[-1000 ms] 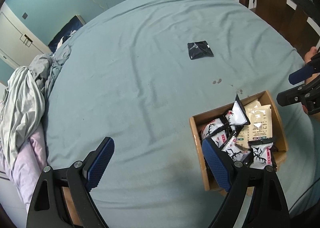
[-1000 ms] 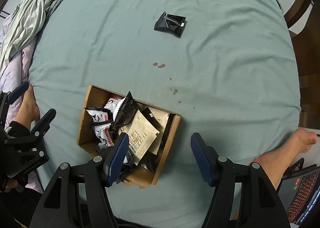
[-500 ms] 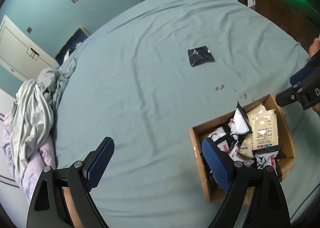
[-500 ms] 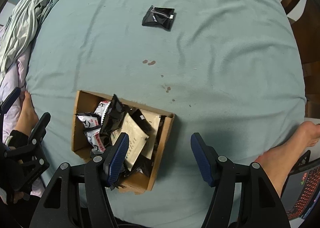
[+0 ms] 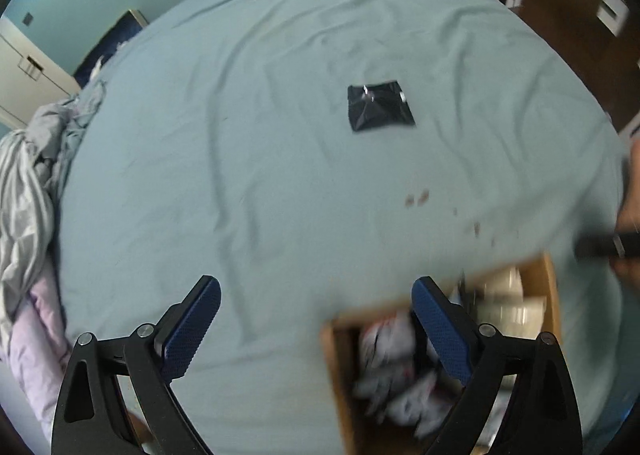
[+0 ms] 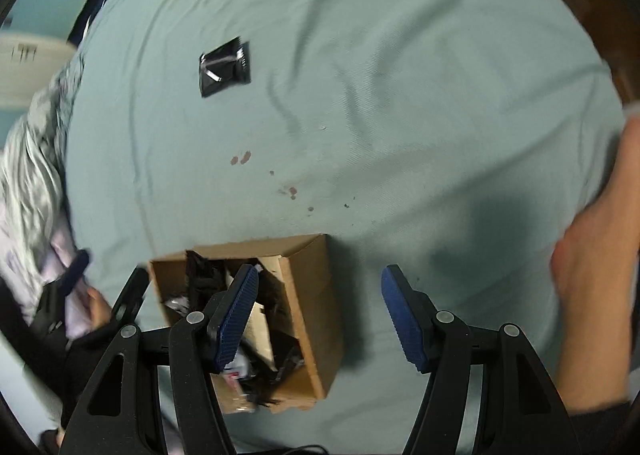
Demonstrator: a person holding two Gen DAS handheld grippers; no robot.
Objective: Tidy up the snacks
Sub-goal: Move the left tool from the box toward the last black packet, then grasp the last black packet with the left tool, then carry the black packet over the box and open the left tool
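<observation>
Currently both jaws gape empty; black snack packet (image 5: pixel 380 106) lies far from cardboard box (image 6: pixel 316 295); motion blur risks a mis-grab.

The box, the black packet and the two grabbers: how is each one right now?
cardboard box: open-topped, packets inside, standing on the sheet.
black snack packet: lying alone on the sheet, apart from the box.
left gripper: open, empty.
right gripper: open, empty.
bed sheet: wrinkled, with small dark spots.
</observation>
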